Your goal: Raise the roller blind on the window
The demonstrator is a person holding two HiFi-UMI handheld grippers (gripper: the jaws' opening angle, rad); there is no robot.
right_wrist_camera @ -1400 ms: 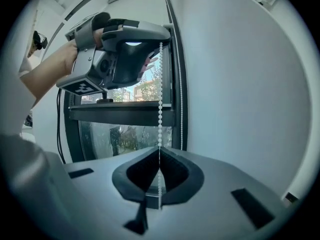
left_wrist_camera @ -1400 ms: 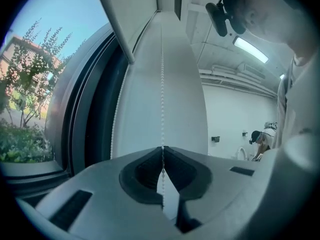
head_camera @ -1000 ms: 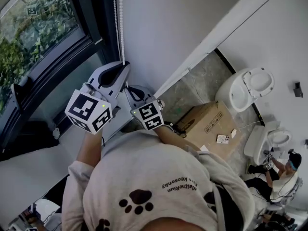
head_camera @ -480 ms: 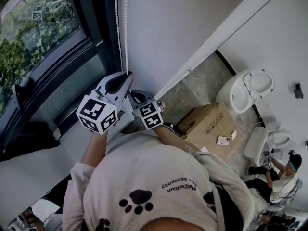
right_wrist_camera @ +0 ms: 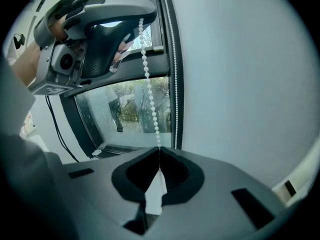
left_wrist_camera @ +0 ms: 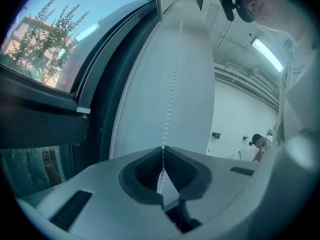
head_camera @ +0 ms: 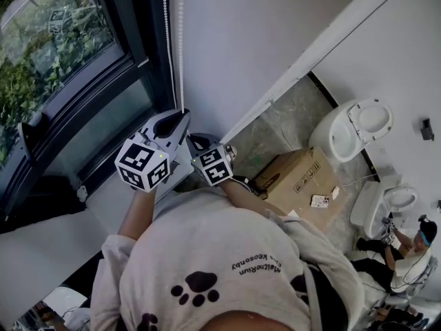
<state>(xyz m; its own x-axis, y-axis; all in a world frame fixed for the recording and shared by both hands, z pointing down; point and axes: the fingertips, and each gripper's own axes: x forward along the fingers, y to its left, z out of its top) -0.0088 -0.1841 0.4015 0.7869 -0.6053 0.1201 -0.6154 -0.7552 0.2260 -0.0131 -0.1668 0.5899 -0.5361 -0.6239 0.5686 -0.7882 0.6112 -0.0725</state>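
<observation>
The bead chain [right_wrist_camera: 153, 109], pinched in the left gripper [left_wrist_camera: 162, 148] and right gripper [right_wrist_camera: 159, 149], is pulled lower toward 6 o'clock than before; the blind is presumably being raised.

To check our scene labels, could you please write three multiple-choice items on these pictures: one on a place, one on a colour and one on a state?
1. Where is the cardboard box?
A) on the floor near the white toilet
B) on a table
C) on a shelf

2. What colour is the bead chain?
A) black
B) white
C) red

3. What is the state of the right gripper?
A) wide open and empty
B) shut on a cloth
C) shut on the bead chain

Answers:
1 A: the head view shows the box standing on the floor close to the white toilet.
2 B: its beads show white in both gripper views.
3 C: the right gripper view shows the chain pinched where the jaws meet.
</observation>
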